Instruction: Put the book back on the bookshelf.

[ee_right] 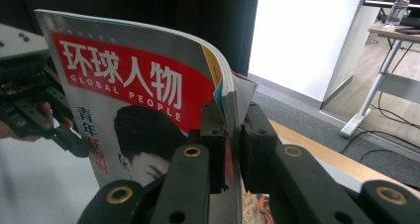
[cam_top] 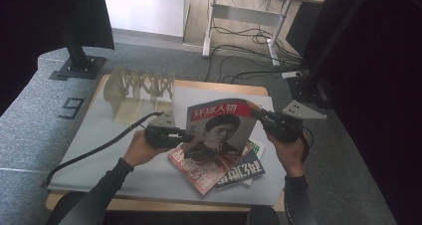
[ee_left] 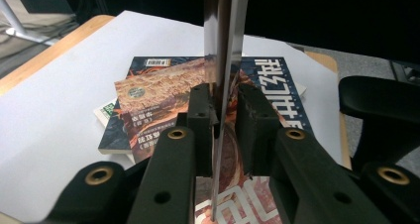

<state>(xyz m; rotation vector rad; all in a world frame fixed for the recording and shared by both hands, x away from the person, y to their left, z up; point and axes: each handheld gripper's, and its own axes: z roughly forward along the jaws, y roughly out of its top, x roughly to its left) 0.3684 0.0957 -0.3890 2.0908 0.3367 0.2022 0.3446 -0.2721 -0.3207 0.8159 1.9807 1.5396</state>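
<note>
Gripping the magazine (cam_top: 218,128) by its two side edges, you hold it upright above the bench (cam_top: 224,88), its red-banded cover with a portrait facing you. Your left tool (cam_top: 188,134) pinches the left edge, jaws nearly closed with the thin pages between the pads; in the left gripper view the magazine (ee_left: 225,45) rises edge-on through the narrow gap. Your right tool (cam_top: 260,116) clamps the right edge near the top corner, jaws likewise drawn in tight on the bundled pages (ee_right: 229,100). Two tools, then, on one lifted magazine. Below it, a loose stack of other magazines (cam_top: 234,172) lies flat on the white sheet (cam_top: 99,135) covering the bench: at least three, overlapping at angles, one with a green and white cover peeking out. One wooden accordion rack (cam_top: 139,90) stands at the far left of the sheet, well apart from the stack.
</note>
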